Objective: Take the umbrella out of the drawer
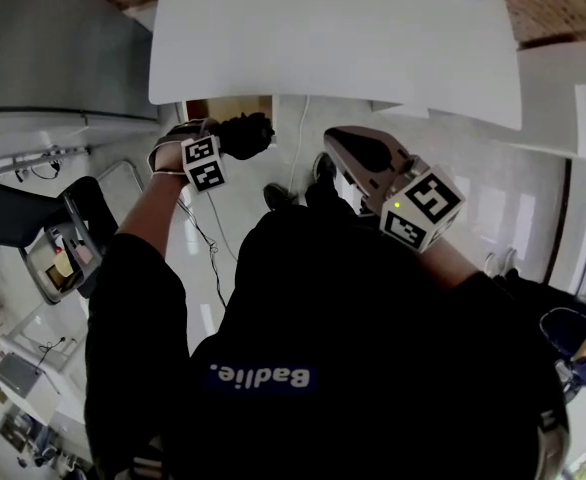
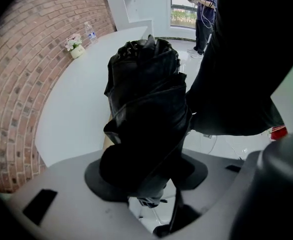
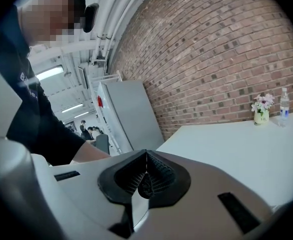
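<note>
A black folded umbrella (image 2: 146,104) stands up between the dark pads (image 2: 101,179) of my left gripper (image 2: 146,176), which is shut on its lower part. In the head view the left gripper (image 1: 235,138) holds the umbrella (image 1: 248,133) just below the white table's (image 1: 333,38) near edge, beside a tan opening (image 1: 228,108) under the tabletop. My right gripper (image 1: 341,143) hangs to the right of it, apart from the umbrella. In the right gripper view its ribbed pads (image 3: 159,176) meet, so the right gripper (image 3: 145,176) is shut with nothing between them.
A grey cabinet (image 1: 53,48) stands at the left, with a black chair (image 1: 33,218) and a floor cable (image 1: 208,248) below it. A small flower pot (image 3: 260,109) and a bottle (image 3: 284,106) stand on the table by the brick wall (image 3: 221,49). Another person (image 2: 204,14) stands far off.
</note>
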The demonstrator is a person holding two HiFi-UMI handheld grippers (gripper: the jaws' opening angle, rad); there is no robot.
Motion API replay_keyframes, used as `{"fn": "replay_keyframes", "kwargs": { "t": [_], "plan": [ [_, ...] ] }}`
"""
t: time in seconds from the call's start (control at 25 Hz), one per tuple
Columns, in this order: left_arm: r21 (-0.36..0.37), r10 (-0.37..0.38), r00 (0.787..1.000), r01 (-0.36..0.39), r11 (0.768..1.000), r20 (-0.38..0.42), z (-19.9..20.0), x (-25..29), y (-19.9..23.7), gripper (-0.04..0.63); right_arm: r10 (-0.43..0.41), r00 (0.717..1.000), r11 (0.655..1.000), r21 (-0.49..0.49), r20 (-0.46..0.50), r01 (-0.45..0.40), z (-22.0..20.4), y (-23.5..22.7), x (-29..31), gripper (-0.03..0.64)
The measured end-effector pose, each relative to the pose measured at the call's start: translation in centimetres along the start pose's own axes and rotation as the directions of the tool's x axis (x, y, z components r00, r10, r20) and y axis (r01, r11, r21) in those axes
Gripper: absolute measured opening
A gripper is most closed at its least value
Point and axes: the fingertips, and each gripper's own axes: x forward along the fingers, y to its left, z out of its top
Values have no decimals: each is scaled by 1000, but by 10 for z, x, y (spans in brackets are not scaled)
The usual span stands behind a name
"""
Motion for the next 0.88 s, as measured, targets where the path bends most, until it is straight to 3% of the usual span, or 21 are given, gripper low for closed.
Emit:
{"fn": "replay_keyframes", "kwargs": {
  "t": [0.44, 0.88],
  "plan": [
    [-29, 111, 993, -113, 993, -45, 9, -75, 19, 218, 75, 994, 995, -67, 75, -70, 25, 27, -12, 29],
    [-9, 270, 954, -274, 962, -130, 30, -113, 101, 218, 48, 992, 997, -70, 116, -40, 29, 23, -35, 29]
  ]
}}
